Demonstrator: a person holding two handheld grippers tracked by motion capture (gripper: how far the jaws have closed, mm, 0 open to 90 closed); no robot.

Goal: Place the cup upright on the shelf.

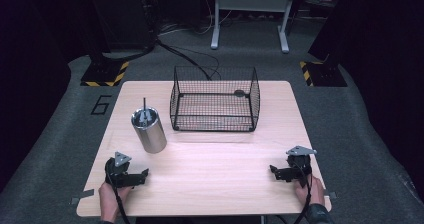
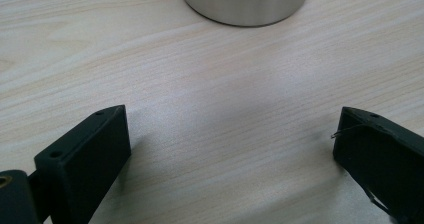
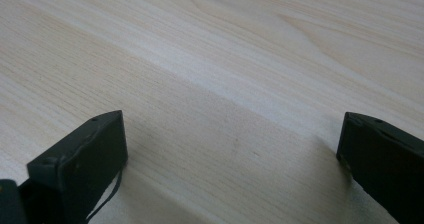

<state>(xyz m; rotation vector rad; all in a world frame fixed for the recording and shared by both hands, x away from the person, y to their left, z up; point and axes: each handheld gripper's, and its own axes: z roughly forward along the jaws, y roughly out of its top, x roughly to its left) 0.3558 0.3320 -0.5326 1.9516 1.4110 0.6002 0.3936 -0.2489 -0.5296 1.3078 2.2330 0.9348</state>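
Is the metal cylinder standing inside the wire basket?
No, the metal cylinder stands on the bare table to the left of the wire basket, outside its mesh walls.

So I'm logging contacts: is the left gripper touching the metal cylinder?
Apart. In the left gripper view, bare table lies between the open left gripper and the metal cylinder.

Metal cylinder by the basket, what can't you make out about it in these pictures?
- Metal cylinder, high view: contents around the thin rod are too small to identify.
- Left gripper view: the top edge cuts it off, leaving its base.
- Wire basket, high view: the dark object inside is too small.
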